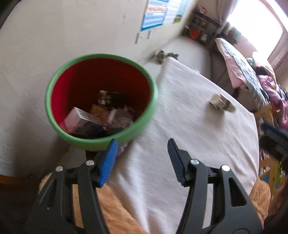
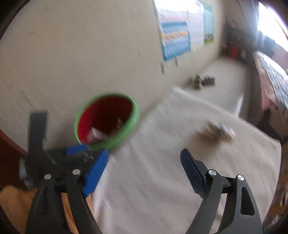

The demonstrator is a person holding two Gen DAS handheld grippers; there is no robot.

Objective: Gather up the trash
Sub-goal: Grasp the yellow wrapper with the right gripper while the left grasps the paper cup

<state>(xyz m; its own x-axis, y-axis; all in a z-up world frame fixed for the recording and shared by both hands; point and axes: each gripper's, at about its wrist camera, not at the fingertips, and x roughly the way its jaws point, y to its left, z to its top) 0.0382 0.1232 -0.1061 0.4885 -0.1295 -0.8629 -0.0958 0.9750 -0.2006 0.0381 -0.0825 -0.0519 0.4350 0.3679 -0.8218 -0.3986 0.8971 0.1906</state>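
A green bin (image 1: 102,55) with a red inside stands against the wall at the edge of a white cloth (image 1: 180,129). Inside lie a pale box (image 1: 81,120) and other wrappers. A crumpled piece of trash (image 1: 222,104) rests on the cloth to the right of the bin. My left gripper (image 1: 142,144) is open and empty, its left fingertip just in front of the bin's near rim. In the blurred right wrist view, my right gripper (image 2: 144,152) is open wide and empty above the cloth. The bin (image 2: 135,111) is ahead on the left and the trash piece (image 2: 216,132) ahead on the right. One pad (image 2: 76,149) of the left gripper shows beside the bin.
A beige wall with posters (image 1: 156,14) runs behind the bin. A shelf (image 1: 201,30) stands in the far corner and a bed with pink bedding (image 1: 243,72) is on the right. An orange fuzzy fabric (image 1: 111,207) lies under the grippers. Small dark things (image 1: 165,55) lie on the floor.
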